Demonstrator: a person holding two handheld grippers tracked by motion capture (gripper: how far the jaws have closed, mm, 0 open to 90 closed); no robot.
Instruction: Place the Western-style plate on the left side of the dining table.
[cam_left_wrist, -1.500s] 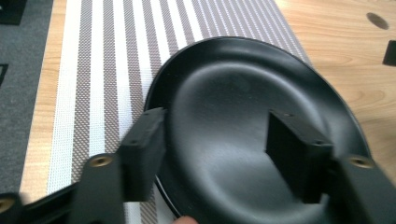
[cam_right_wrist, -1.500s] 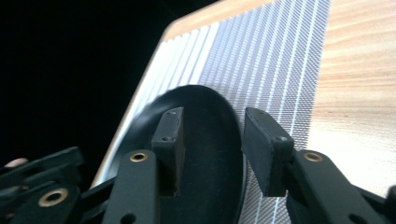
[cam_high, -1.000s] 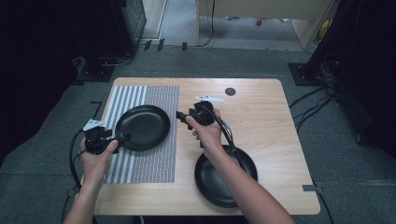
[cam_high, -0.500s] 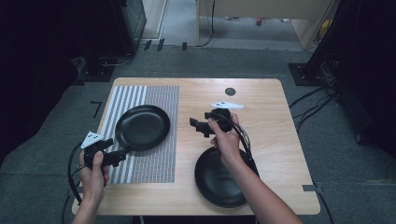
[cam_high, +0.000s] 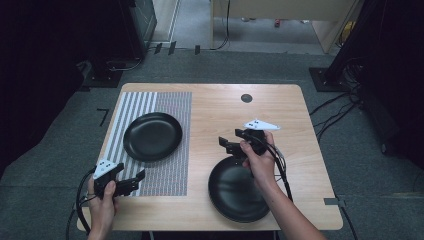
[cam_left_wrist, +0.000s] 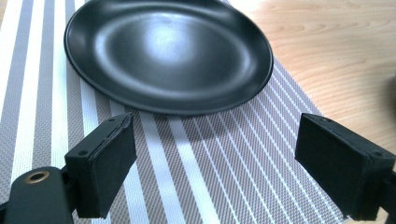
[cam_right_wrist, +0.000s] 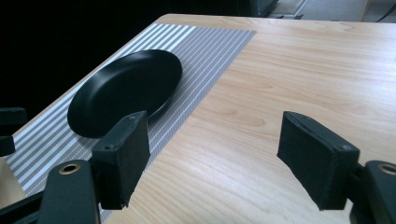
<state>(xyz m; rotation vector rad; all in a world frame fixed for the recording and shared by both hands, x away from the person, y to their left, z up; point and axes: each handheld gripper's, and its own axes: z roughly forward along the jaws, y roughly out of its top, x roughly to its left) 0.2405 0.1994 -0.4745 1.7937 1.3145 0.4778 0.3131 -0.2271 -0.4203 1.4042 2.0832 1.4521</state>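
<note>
Left gripper (cam_high: 134, 181) back from plate (cam_high: 152, 136)

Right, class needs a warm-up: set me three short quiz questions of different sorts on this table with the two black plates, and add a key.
1. True or false: the plate on the striped mat is held by the left gripper.
2. Multiple choice: the second black plate lies on A) the striped mat, B) the bare wooden table, C) the floor.
3. Fill in: the right gripper has its jaws ____, with nothing between them.

Key: 1 false, since the left gripper is open and apart from the plate; 2 B; 3 open.
</note>
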